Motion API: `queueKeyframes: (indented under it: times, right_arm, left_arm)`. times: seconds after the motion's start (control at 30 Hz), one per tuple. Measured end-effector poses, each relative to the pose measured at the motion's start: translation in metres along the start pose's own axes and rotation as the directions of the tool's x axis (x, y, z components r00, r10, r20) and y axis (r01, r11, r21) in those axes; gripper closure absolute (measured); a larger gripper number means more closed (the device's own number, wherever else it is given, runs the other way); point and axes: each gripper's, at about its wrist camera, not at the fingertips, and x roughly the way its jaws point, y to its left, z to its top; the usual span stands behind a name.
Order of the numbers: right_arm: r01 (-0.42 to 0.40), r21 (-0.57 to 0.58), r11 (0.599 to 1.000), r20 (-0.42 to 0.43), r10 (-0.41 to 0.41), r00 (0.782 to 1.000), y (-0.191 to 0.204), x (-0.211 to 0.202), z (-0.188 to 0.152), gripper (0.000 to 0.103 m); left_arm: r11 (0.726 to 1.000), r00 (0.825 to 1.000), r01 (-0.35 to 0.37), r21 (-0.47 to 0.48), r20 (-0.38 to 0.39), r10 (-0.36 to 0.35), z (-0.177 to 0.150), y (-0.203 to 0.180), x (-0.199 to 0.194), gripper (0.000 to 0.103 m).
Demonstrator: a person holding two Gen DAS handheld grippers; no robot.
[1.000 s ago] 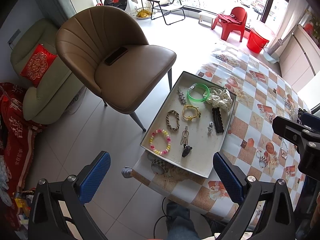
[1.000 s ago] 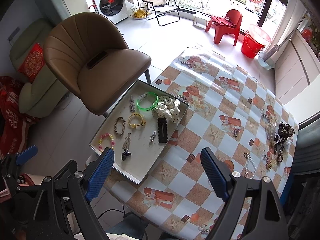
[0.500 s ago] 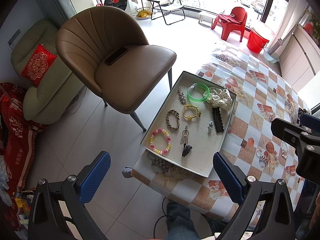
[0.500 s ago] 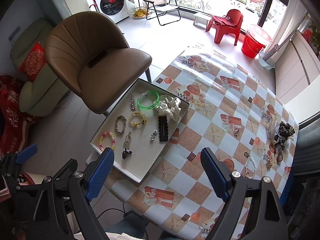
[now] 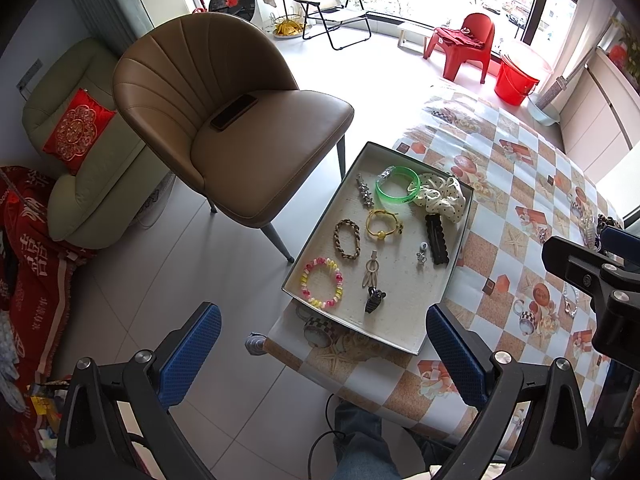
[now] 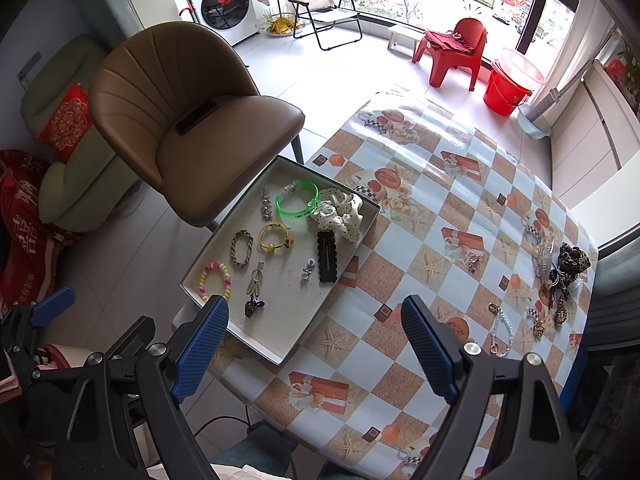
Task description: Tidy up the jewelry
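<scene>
Tray [image 6: 362,222] of bracelets on table [image 6: 440,208]; left gripper [image 5: 320,356] and right gripper [image 6: 316,344] both spread wide, holding nothing.

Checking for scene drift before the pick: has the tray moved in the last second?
No. The tray lies at the same table corner, unchanged against the checked tablecloth pattern.

A brown chair [image 5: 240,128] stands beside the table [image 6: 460,216] — a phone [image 5: 234,112] on its seat; a red bucket [image 6: 506,90] near the window; a washing machine [image 6: 218,4] behind.
</scene>
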Motion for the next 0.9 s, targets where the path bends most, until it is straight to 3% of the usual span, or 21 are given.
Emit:
queueKeyframes:
  times: [0.9]
  right_arm:
    - [-0.001,-0.001,1.0,0.0,0.001,1.0,-0.0003,-0.0003,-0.0002,0.013]
  left_arm:
    - [1.0,1.0,-0.002,-0.006,0.003,0.002,-0.0007,0.003,-0.0019,0.0]
